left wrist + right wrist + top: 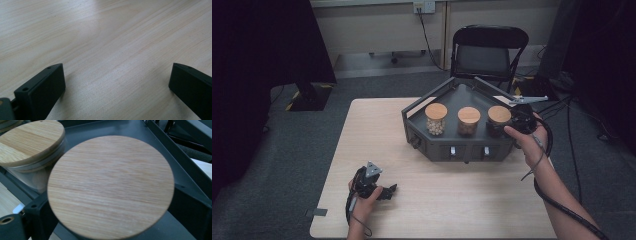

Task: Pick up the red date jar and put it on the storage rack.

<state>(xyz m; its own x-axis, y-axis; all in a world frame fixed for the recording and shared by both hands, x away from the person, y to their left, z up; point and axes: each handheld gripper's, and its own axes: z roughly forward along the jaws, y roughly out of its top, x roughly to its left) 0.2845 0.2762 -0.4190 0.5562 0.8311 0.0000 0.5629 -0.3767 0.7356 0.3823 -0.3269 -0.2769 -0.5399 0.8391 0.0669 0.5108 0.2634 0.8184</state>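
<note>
Three glass jars with round wooden lids stand in a row in a dark grey tray (pixel 462 95): the left jar (pixel 436 119) holds pale beans, beside it are the middle jar (pixel 468 121) and the right jar (pixel 499 119). My right gripper (pixel 507 126) reaches in from the right at the right jar. In the right gripper view its jaws stand wide on either side of that jar's lid (pixel 110 185), and the lid hides any contact; the right gripper (pixel 110 205) reads as open. My left gripper (pixel 389 191) lies low on the table near the front left, open (pixel 116 82) over bare wood.
The tray has raised frame walls (pixel 175 152) and sits at the far right of the light wooden table (pixel 377 130). A black folding chair (pixel 488 50) stands behind the table. Cables trail on the floor at the right.
</note>
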